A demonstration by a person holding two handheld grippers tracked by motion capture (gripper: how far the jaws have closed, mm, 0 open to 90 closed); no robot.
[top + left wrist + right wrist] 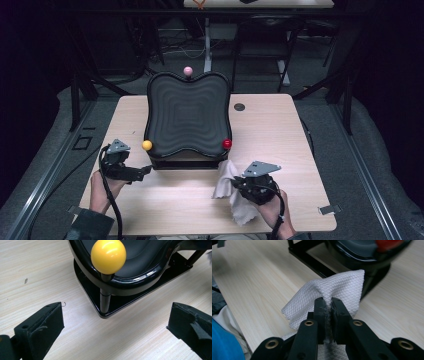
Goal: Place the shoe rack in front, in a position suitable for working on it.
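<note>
A black ridged tray (pixel 188 117) stands tilted on a black base at the table's middle. It carries a yellow ball (pixel 147 145) at its near left corner, a red ball (pixel 227 144) at its near right corner and a pink ball (pixel 188 71) at the back. My left gripper (pixel 145 171) is open by the near left corner, its jaws wide apart in front of the yellow ball (pixel 108 256) and its black post (pixel 105 301). My right gripper (pixel 235 183) is shut on a white cloth (pixel 227 190), near the tray's right front corner. The cloth (pixel 329 292) bunches up beyond the pinched jaws.
The light wooden table (pixel 280 150) has bare room on both sides of the tray. A small dark round disc (pixel 239 107) lies at its back right. Dark frame legs and cables stand behind the table.
</note>
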